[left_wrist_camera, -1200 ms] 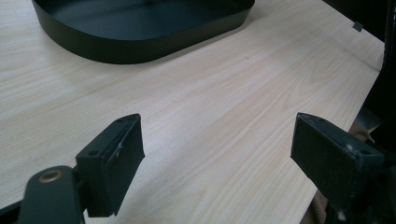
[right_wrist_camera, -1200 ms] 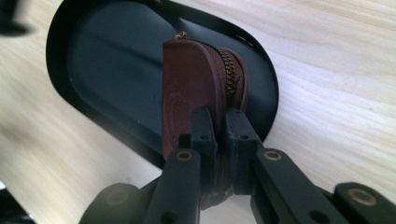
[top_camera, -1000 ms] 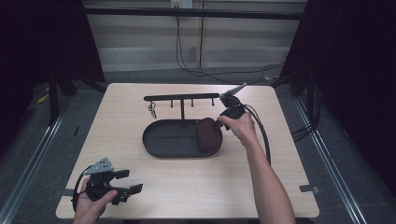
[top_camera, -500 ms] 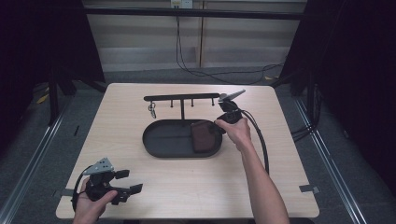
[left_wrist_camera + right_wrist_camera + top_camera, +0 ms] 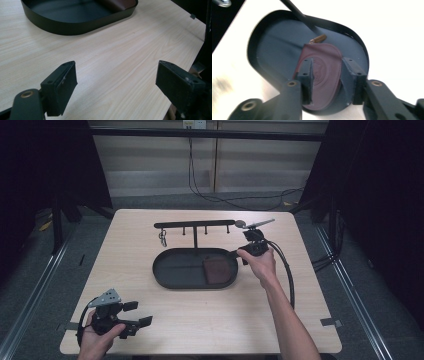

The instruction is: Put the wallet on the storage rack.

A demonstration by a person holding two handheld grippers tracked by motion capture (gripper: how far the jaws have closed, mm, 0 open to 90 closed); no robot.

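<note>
my right gripper (image 5: 325,75) hangs over the 3 o'clock end of the black tray (image 5: 165,270), its jaws parted either side of the maroon pouch (image 5: 324,72) but not pinching it, so i'd call it released. the pouch lies flat inside the tray, its zip pull toward the key rack (image 5: 195,225) at 12 o'clock. my left gripper (image 5: 131,321) rests spread wide and empty at 7 o'clock on the bench (image 5: 300,310). i judge the placing done; what's left is drawing my right hand (image 5: 260,265) away.
</note>
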